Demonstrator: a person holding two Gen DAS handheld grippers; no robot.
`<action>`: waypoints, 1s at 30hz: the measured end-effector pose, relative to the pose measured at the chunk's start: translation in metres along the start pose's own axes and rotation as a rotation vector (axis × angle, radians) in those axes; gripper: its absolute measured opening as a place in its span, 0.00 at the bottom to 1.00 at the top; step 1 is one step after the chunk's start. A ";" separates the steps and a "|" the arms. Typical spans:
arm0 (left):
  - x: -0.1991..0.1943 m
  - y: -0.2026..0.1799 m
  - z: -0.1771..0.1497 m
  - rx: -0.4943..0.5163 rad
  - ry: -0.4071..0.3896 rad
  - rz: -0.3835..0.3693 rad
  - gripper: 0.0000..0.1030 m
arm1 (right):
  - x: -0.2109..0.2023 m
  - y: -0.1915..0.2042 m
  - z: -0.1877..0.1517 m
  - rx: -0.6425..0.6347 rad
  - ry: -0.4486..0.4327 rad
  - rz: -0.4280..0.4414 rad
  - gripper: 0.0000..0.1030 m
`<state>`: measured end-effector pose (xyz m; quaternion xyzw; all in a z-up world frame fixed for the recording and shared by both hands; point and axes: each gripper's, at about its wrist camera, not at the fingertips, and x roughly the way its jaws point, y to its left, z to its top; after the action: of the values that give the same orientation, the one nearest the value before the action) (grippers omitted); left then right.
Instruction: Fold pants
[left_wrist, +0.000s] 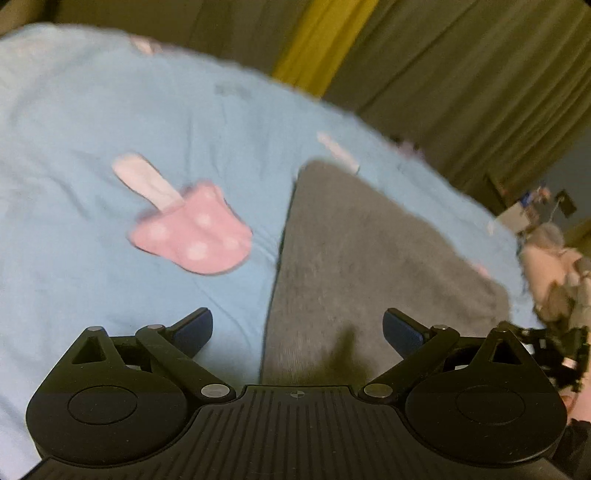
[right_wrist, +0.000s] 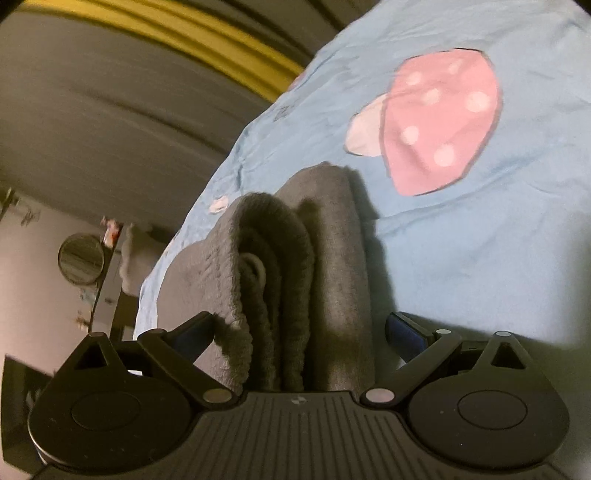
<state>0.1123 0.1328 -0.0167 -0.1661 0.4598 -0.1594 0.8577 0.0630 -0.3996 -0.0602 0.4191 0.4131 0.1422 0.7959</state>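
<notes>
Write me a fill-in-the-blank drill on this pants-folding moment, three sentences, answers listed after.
1. The grey pants lie on a light ____ bedsheet.
2. The spotted mushroom print on the sheet is ____.
3. In the right wrist view, the right gripper is ____, its fingers either side of the folded pants, and the left gripper is the same in its own view.

Answers: blue; pink; open

Grey pants (right_wrist: 295, 280) folds hiding inner layers, blurred dresser clutter (left_wrist: 543, 206)
</notes>
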 end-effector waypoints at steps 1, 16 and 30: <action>0.013 -0.001 0.003 0.005 0.022 -0.001 0.98 | 0.003 0.002 -0.001 -0.015 0.002 0.004 0.96; 0.108 -0.048 0.029 0.148 0.150 -0.067 0.66 | 0.035 0.028 -0.002 -0.136 -0.012 0.035 0.69; 0.066 -0.095 0.045 0.244 0.035 0.005 0.23 | 0.018 0.084 0.000 -0.270 -0.150 -0.047 0.57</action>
<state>0.1733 0.0261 -0.0004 -0.0568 0.4522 -0.2150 0.8637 0.0838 -0.3380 -0.0035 0.3081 0.3396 0.1460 0.8766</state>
